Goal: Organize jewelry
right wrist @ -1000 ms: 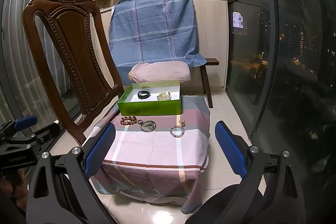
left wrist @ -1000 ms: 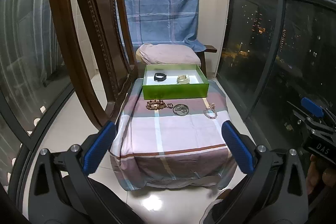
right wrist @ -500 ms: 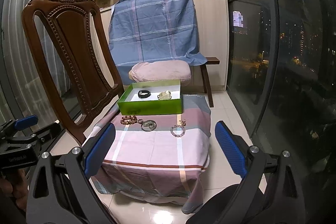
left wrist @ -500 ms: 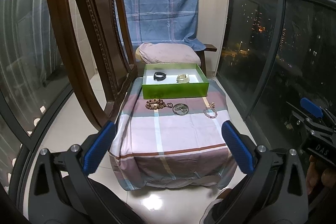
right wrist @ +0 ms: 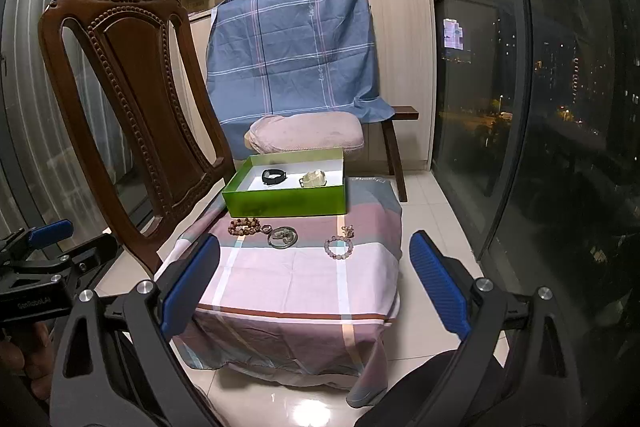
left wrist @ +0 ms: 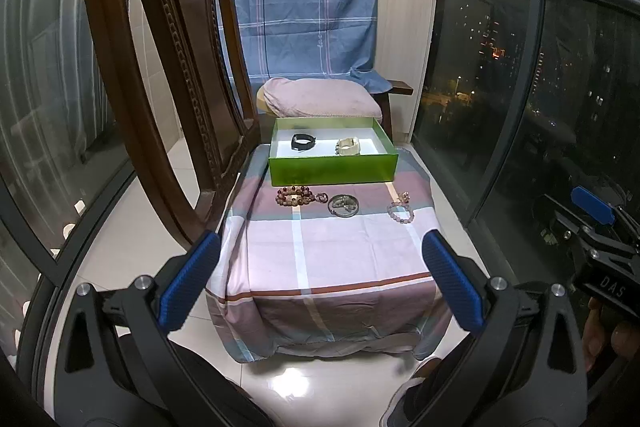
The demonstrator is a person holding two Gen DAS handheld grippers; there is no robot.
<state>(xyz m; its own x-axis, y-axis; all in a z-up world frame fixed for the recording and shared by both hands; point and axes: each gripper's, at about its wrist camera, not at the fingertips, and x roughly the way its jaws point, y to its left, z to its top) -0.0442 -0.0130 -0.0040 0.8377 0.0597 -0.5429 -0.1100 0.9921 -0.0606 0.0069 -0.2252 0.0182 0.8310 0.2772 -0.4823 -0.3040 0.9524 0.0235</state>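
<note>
A green box (left wrist: pixel 332 169) (right wrist: pixel 286 203) stands at the far end of a cloth-covered stool (left wrist: pixel 332 255) (right wrist: pixel 296 275). Inside it lie a black band (left wrist: pixel 303 142) (right wrist: pixel 274 175) and a cream bracelet (left wrist: pixel 349 146) (right wrist: pixel 314 179). In front of the box lie a brown bead bracelet (left wrist: pixel 294 195) (right wrist: pixel 244 227), a metal bangle (left wrist: pixel 343 205) (right wrist: pixel 282 237) and a pink bead bracelet (left wrist: pixel 400 211) (right wrist: pixel 339 247). My left gripper (left wrist: pixel 320 283) and right gripper (right wrist: pixel 314 283) are both open and empty, held back from the stool's near edge.
A carved wooden chair (left wrist: pixel 160 67) (right wrist: pixel 132 99) stands left of the stool. A pink cushion (left wrist: pixel 320 99) and a blue draped cloth (right wrist: pixel 296 55) are behind the box. Glass walls (left wrist: pixel 540 107) close the right side. The floor (right wrist: pixel 440 227) is tiled.
The left wrist view has shifted slightly closer to the chair. The jewelry and box have not moved. Both grippers stay open.
</note>
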